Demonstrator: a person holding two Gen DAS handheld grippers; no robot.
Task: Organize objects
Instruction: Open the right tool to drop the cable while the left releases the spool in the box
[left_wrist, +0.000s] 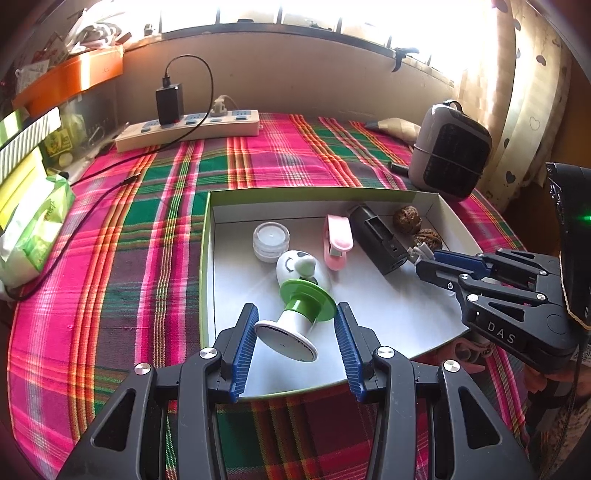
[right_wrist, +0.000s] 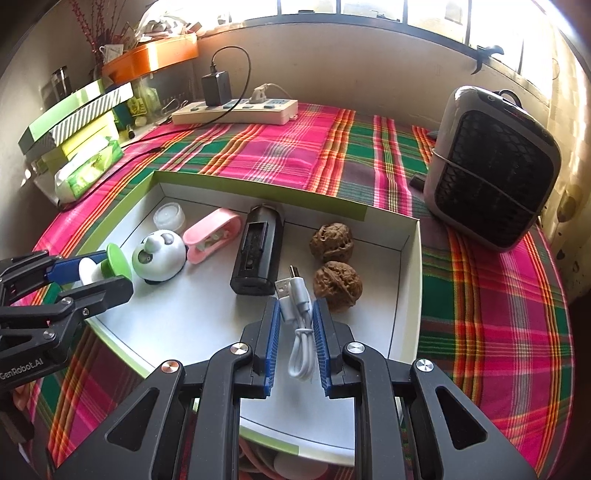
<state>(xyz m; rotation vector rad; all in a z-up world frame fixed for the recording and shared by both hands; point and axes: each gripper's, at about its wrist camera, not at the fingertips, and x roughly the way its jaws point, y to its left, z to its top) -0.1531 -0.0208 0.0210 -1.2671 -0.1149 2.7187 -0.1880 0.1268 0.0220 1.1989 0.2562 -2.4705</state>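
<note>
Because the job was to gather loose things into one place, I took the shallow white cardboard box with the green rim (right_wrist: 410, 254) as my landmark and kept both tools over its near edge. My right gripper (right_wrist: 294, 347) was clenched on a coiled white USB cable (right_wrist: 300, 332), its plugs poking forward past the fingertips, so that I could carry it in without it uncoiling; it hung just above the box floor near the front right. My left gripper (left_wrist: 295, 347) stood released, its blue pads either side of, and as far as I could tell clear of, the white base of a small panda-faced toy with a green disc collar (left_wrist: 295, 295), which lay tipped on its side at the box's front left, I judged just set down there.

Deeper inside the box, the things were ranged side by side so each kept its own spot: a black oblong battery case (right_wrist: 258, 254) in the middle, two wrinkled brown walnuts (right_wrist: 334, 262) to its right, a pink plastic clip (right_wrist: 212, 234) to its left, and a small clear round jar (right_wrist: 169, 217) toward the back left corner.

Beyond the box's right back corner stood a grey portable fan heater (right_wrist: 491, 170), and past its back wall a white power strip (right_wrist: 236, 110) lay on the plaid cloth (right_wrist: 295, 147).
</note>
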